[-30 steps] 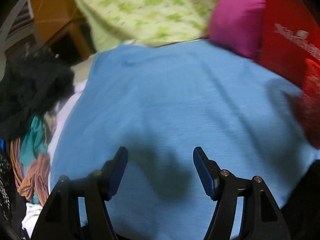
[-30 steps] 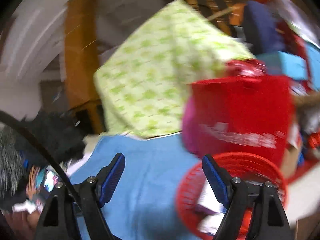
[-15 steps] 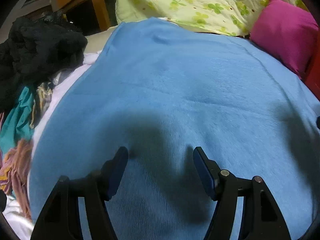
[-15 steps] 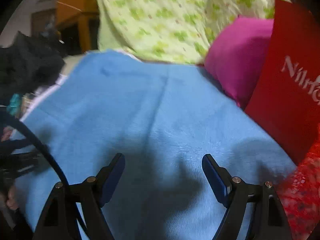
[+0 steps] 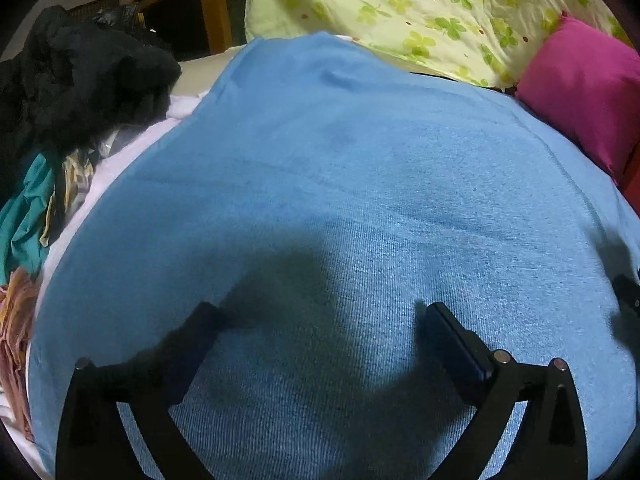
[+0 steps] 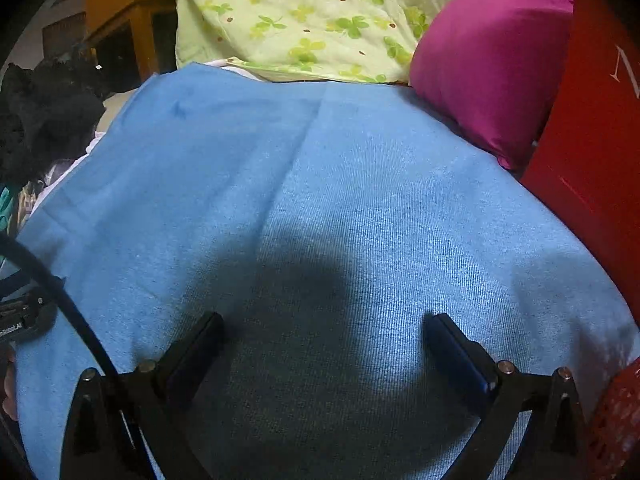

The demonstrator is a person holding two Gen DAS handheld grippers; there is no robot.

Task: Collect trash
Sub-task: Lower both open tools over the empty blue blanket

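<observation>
Both spread and empty above the blue blanket: left hand-held gripper, right hand-held gripper. No trash visible; best to search toward the red basket at the bed's right edge.

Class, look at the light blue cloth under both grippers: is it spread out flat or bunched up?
Spread out flat. The light blue cloth lies smooth and wide, showing only one faint straight crease, no bunching.

Perhaps "N" on red box.
</observation>
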